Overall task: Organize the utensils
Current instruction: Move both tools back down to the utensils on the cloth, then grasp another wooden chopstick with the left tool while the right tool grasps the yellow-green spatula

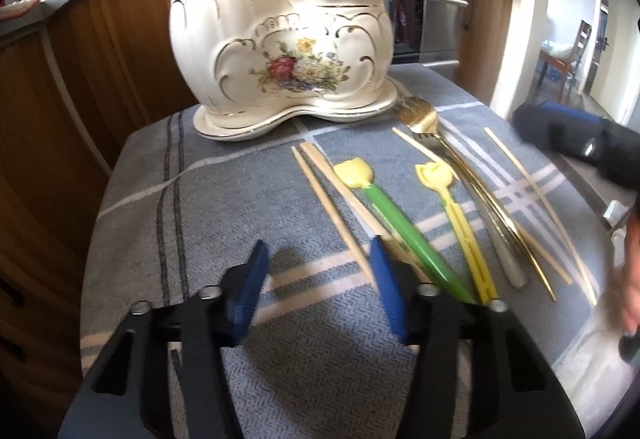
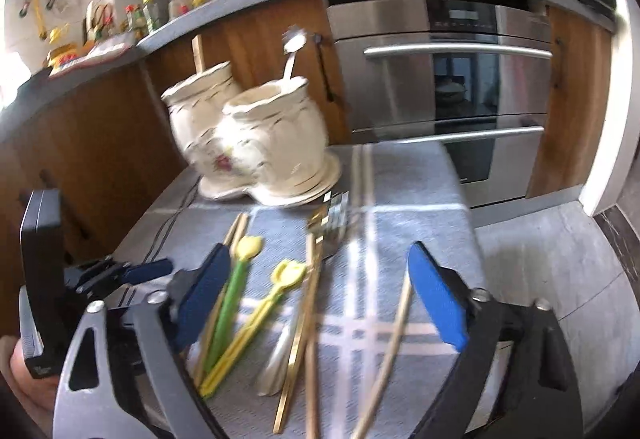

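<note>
Blue rubber pads line the left gripper (image 1: 316, 279), which hangs partly open over bare cloth with nothing between its jaws; the nearest pale wooden chopstick (image 1: 332, 215) lies just outside its right-hand pad. If it closes here, I judge it pinches only the grey-blue woven cloth with white stripes (image 1: 200, 199) covering the counter and drags it, shifting everything on top. The right gripper (image 2: 316, 303) stands wide and empty above the crowded middle of the row: the green-handled spoon with a yellow tulip bowl (image 2: 228, 303), the all-yellow plastic tulip spoon (image 2: 276, 291), the gold-coloured metal fork (image 2: 316, 239) and a curved pale chopstick (image 2: 394, 343). These lie close, some crossing, so a closing grip may catch two at once or flick a thin stick off the edge. Farther back sits the cream ceramic twin-pot holder painted with flowers (image 1: 280, 51) on its saucer; a clumsy drop could chip its rim.
</note>
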Motion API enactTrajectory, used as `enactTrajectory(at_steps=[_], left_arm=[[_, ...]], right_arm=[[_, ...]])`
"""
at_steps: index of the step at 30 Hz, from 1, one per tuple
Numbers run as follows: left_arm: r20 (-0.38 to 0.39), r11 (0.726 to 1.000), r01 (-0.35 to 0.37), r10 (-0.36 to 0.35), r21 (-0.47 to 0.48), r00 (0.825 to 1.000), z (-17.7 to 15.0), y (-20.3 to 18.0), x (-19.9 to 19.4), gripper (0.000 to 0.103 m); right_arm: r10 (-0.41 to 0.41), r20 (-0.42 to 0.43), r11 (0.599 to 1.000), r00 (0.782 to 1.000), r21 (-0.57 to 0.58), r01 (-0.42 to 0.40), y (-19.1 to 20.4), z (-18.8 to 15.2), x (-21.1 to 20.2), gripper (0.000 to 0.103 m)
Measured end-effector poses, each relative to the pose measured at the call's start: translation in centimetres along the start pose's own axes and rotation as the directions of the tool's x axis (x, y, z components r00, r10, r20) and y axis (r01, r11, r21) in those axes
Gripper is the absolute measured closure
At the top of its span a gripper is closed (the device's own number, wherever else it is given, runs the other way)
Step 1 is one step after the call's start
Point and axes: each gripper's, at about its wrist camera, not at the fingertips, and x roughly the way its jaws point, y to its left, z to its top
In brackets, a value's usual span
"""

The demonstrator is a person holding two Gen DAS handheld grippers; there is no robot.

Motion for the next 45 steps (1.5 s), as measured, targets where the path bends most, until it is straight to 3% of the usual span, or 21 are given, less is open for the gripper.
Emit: enactTrajectory(at_steps=[3,6,10,14,18,21,27,31,34,45], left_arm=[[-0.006,1.000,0.014,-0.014,0.022,1.000,0.1,-0.2,-0.1,0.075],[-0.010,0.999,0.023,-0.023,0.038,1.000,0.1,-0.2,-0.2,0.082],[-0.020,0.999,0.008,-0.007,0.034,1.000,0.2,0.5,-0.1,0.087],[-0.026,1.000,-0.016,0.016,0.008,1.000,0.4,1.8,0.0,0.087],[-0.038,0.999,0.021,-0.022,-0.038,0.999,0.5,2.5,0.0,0.086],[-0.045,0.998,0.036,-0.038,-0.051,0.998,0.6,2.6,0.2,0.081],[-0.052,1.000,0.015,-0.016,-0.025,0.999,0.9,2.0,1.0,0.081],[-0.048,1.000,0.001,-0.002,-0.018,0.999,1.1,2.1,1.3,0.081],[-0.045,1.000,-0.017,0.017,-0.003,0.999,1.1,2.3,1.3,0.096],[0.003,0.999,-0.009,0.009,-0.044,1.000,0.8,4.1,-0.7,0.098]], right_arm=[[0.028,-0.060,0.999,0.998,-0.034,-0.030,1.7,-0.7,0.9,0.048],[0.034,-0.101,0.998,0.994,-0.057,-0.039,2.9,-1.2,1.5,0.064],[0.025,-0.151,0.997,0.988,-0.071,-0.036,3.8,-1.7,2.6,0.075],[0.003,-0.195,0.998,0.981,-0.065,-0.016,4.0,-2.1,3.7,0.078],[-0.026,-0.224,0.998,0.974,-0.060,0.013,3.8,-2.2,4.5,0.078],[-0.062,-0.221,0.995,0.973,-0.089,0.043,4.4,-2.1,5.1,0.078],[-0.129,-0.202,0.981,0.971,-0.171,0.095,5.5,-2.0,6.0,0.082],[-0.123,-0.192,0.977,0.974,-0.196,0.085,6.0,-2.1,6.2,0.093],[-0.097,-0.194,0.984,0.976,-0.167,0.065,5.6,-2.1,6.1,0.093],[0.018,-0.097,0.998,0.995,-0.065,-0.024,4.1,-0.9,3.1,0.093]])
